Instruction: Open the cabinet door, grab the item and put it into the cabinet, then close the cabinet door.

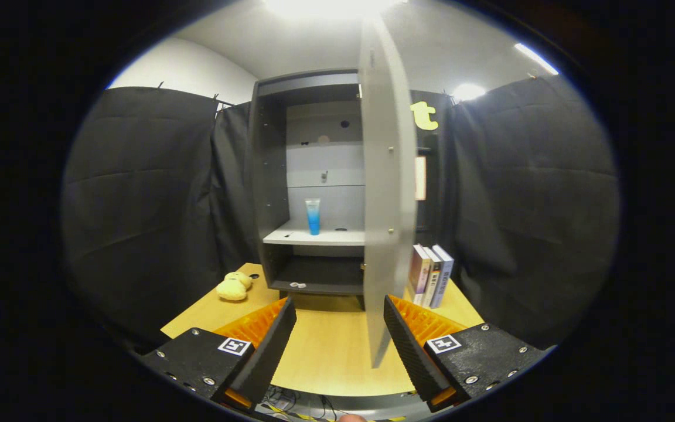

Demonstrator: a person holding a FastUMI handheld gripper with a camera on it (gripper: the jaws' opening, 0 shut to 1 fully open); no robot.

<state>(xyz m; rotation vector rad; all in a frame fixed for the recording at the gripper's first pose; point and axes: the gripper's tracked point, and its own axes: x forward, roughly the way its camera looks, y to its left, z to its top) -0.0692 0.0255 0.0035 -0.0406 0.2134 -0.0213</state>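
The grey cabinet (270, 176) stands at the back of the wooden table. Its pale door (385, 193) is swung wide open toward me, edge-on, reaching down just ahead of my right finger. A blue-and-white tube (313, 216) stands upright on the cabinet's light shelf (314, 237). My gripper (340, 319) is open above the table, well in front of the cabinet, with nothing between its fingers (273, 346). The door's lower corner hangs between the fingertips, nearer the right one.
A yellow plush toy (234, 286) lies on the table (326, 346) to the left of the cabinet. Three books (431, 274) stand upright to the right of the door. Black cloth walls close in both sides. The table's near edge lies just under the fingers.
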